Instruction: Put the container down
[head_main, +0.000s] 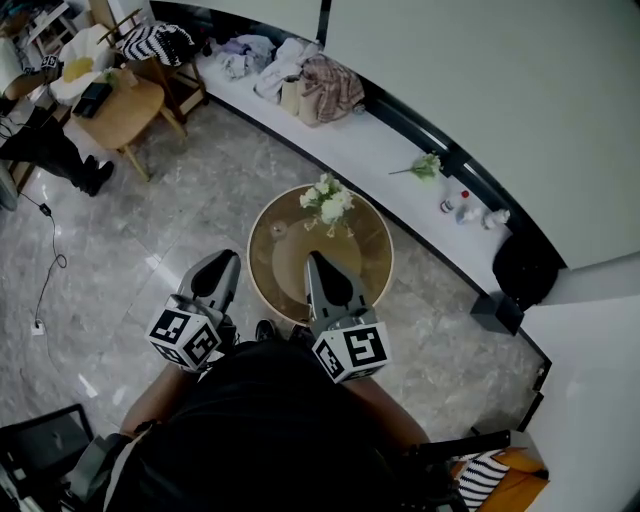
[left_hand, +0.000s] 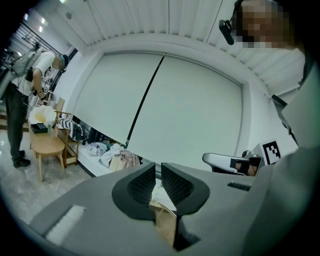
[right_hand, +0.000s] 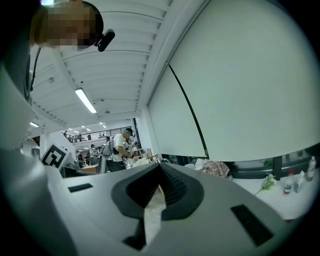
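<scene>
I make out no container in either gripper. In the head view my left gripper (head_main: 222, 262) and right gripper (head_main: 318, 262) are held close to my body, side by side, at the near edge of a round glass-topped table (head_main: 375, 262). White flowers (head_main: 328, 203) and a small pale round object (head_main: 278, 229) sit on that table. In the left gripper view the left gripper (left_hand: 158, 167) has its jaws shut with nothing between them, and the right gripper's body (left_hand: 227, 161) shows beside it. The right gripper (right_hand: 160, 167) is likewise shut and empty.
A low white ledge (head_main: 370, 150) runs along the curved wall, carrying heaped clothes (head_main: 300, 75), a flower sprig (head_main: 424, 165) and small bottles (head_main: 462, 205). A wooden side table (head_main: 120, 110) with a seated person stands far left. A dark box (head_main: 496, 311) sits on the marble floor to the right.
</scene>
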